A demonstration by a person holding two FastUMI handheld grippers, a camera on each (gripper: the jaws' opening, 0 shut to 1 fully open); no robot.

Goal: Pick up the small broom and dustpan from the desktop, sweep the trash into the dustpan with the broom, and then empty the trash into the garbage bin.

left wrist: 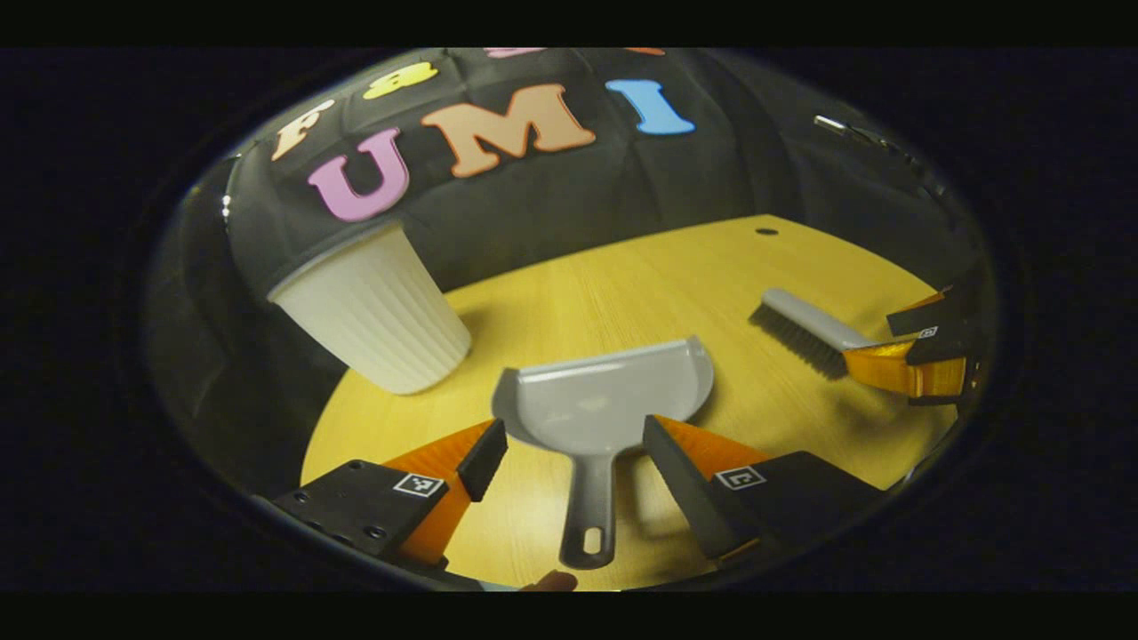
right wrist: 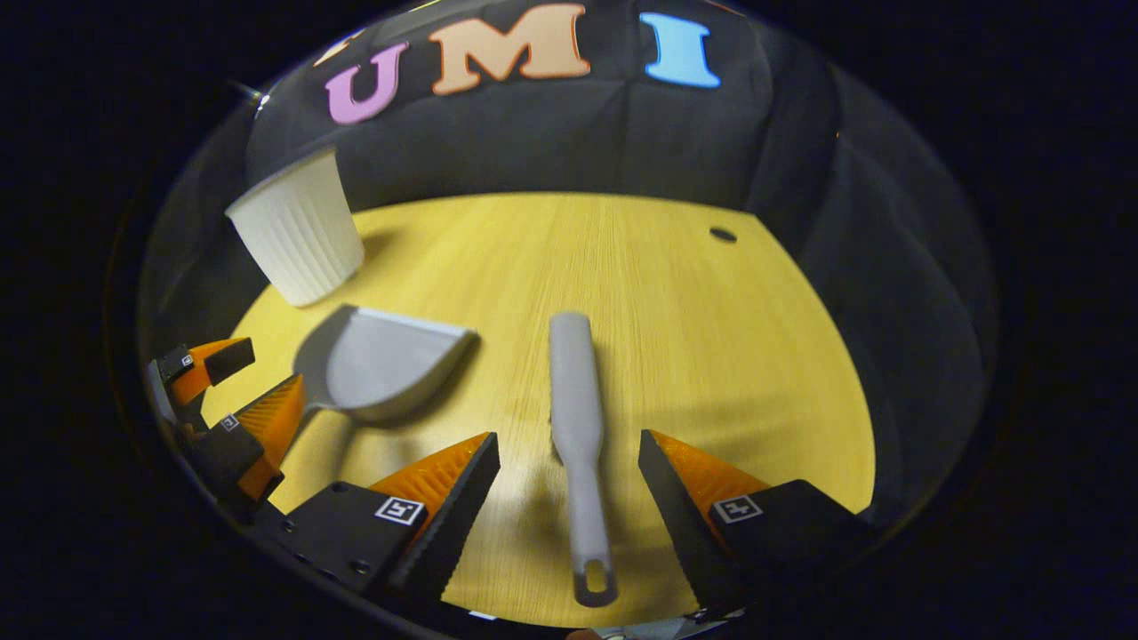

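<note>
**Both grippers open over broom and dustpan**

The left gripper view shows the broom's [left wrist: 805, 331] dark bristles, seen from the side; the right gripper view shows that broom [right wrist: 578, 427] from above as a plain grey bar, with 1 hanging hole at the handle's end. The right gripper view also shows the dustpan [right wrist: 382, 360] side-on, while the left gripper view looks straight into the dustpan's [left wrist: 605, 400] shallow grey tray.

The left gripper [left wrist: 573, 444] has its jaws spread wide, 1 finger on each side of the dustpan's handle, gripping nothing. The right gripper [right wrist: 569, 462] is likewise wide open astride the broom's handle, not touching it. Each gripper appears at the edge of the other's view: the right gripper [left wrist: 916, 360] by the broom, the left gripper [right wrist: 236, 391] by the dustpan.

Both tools lie flat on the yellow wooden table [right wrist: 676, 356], the dustpan left of the broom. The white ribbed garbage bin [left wrist: 373, 311] stands at the table's far left edge, just beyond the dustpan; its inside cannot be seen.
</note>
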